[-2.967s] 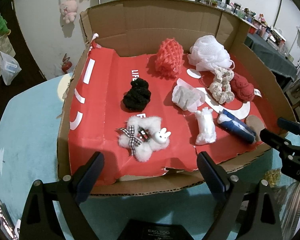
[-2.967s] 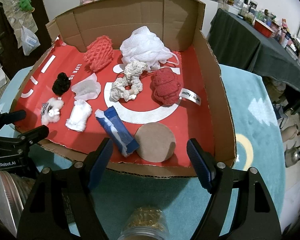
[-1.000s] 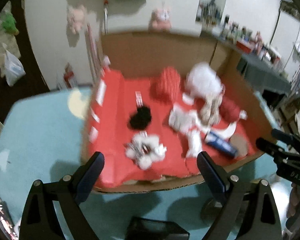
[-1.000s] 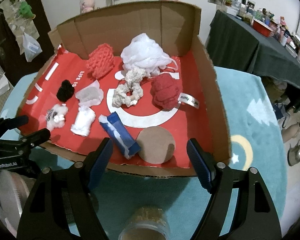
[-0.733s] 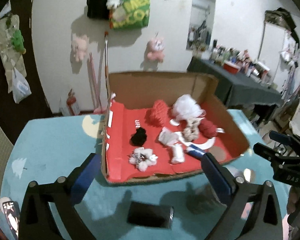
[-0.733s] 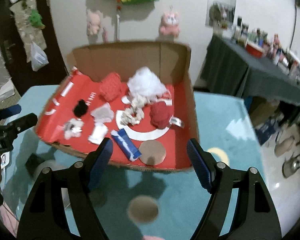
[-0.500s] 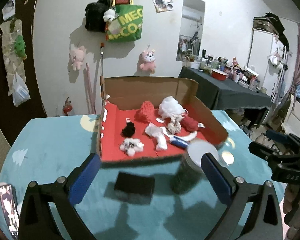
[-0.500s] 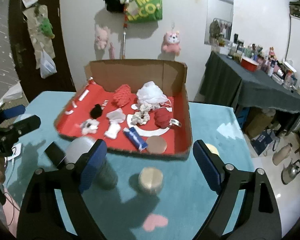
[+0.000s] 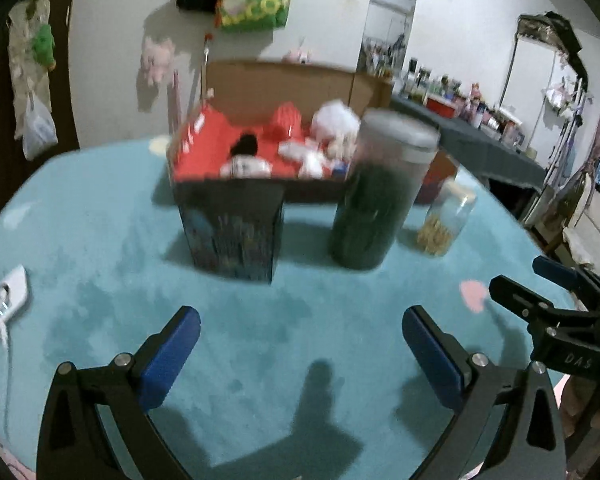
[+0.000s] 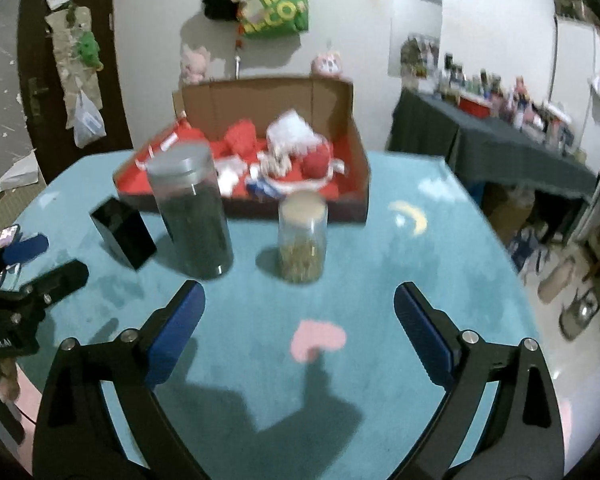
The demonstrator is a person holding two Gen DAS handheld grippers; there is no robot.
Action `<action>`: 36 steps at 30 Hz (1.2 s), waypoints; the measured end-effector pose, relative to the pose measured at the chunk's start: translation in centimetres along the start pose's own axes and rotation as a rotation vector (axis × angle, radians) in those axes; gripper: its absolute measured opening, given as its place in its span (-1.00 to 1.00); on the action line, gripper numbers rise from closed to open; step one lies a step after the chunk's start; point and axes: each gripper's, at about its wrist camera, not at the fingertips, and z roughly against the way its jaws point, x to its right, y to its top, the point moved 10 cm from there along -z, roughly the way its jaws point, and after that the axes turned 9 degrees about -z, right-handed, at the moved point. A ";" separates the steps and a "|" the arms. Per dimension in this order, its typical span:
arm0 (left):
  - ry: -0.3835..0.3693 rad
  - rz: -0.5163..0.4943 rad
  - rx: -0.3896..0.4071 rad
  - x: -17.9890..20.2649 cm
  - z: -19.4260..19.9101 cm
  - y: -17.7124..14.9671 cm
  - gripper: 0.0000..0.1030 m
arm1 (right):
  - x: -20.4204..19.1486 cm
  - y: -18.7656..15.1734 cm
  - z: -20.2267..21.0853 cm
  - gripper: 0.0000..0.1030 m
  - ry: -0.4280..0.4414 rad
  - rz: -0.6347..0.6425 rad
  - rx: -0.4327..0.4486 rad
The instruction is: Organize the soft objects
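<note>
A shallow brown cardboard tray (image 10: 356,160) with a red liner is set at the far side of the teal round tablecloth (image 10: 380,264) — soft objects lie in it. Before it, left to right, are stood a black box (image 10: 124,232), a tall grey-lidded jar (image 10: 190,210) and a small clear jar (image 10: 302,236).

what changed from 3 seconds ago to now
Both grippers pulled back from the cardboard box; the left gripper and right gripper now sit behind the dark jar and small jar, fingers just opened wider, nothing between them. The soft items remain in the box.
</note>
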 end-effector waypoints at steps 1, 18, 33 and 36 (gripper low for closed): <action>0.011 0.003 -0.013 -0.1 -0.6 -0.5 1.00 | 0.1 -0.6 -0.7 0.88 -0.007 0.003 -0.018; 0.132 -0.032 -0.130 -0.7 -4.0 -3.3 1.00 | 1.2 -6.0 -5.4 0.89 -0.067 -0.020 -0.146; 0.163 -0.011 -0.122 -0.5 -3.8 -3.3 1.00 | 1.3 -5.9 -5.6 0.94 -0.074 -0.027 -0.148; 0.163 -0.011 -0.120 -0.5 -3.6 -3.5 1.00 | 1.4 -5.8 -5.7 0.95 -0.077 -0.029 -0.148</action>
